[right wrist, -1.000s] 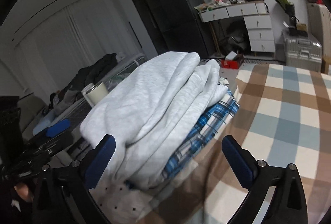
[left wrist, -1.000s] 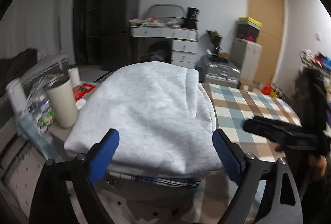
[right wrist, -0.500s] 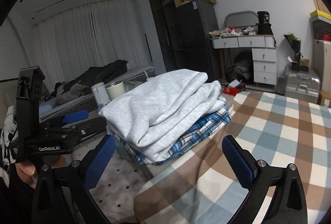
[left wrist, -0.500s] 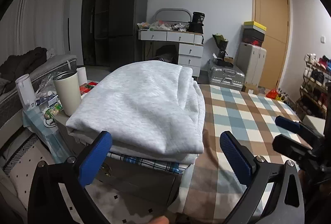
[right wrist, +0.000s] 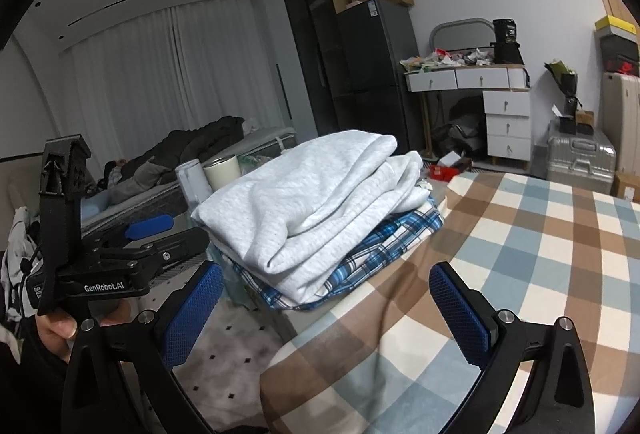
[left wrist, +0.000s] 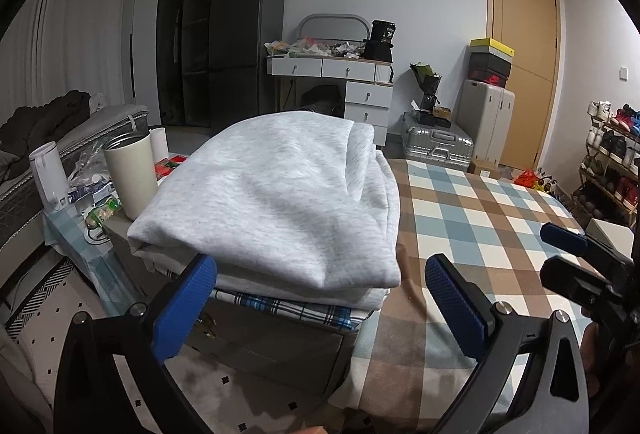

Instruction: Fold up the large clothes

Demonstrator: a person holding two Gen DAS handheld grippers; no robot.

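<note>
A folded light grey sweatshirt (left wrist: 280, 193) lies on top of a folded blue plaid garment (left wrist: 288, 308). The pile sits at the left end of the table, beside the brown and blue checked cloth (left wrist: 480, 218). My left gripper (left wrist: 318, 274) stands open just short of the pile's near edge, with nothing between its pads. The right wrist view shows the same grey sweatshirt (right wrist: 312, 193) on the plaid garment (right wrist: 384, 246). My right gripper (right wrist: 326, 274) is open and empty, set back over the checked cloth (right wrist: 540, 254). The left gripper (right wrist: 120, 262) is held by a hand at that view's left.
A cream tumbler (left wrist: 130, 177), a white bottle (left wrist: 50, 173) and small clutter stand left of the pile. A patterned rug (left wrist: 40, 318) lies below. A bed with dark clothes is at far left, a silver suitcase (left wrist: 438, 145) behind the table, a shoe rack (left wrist: 612, 161) at right.
Both grippers have drawn back from the pile, which now looks smaller and farther. The left jaws have spread a little wider. The right view has rolled level.
</note>
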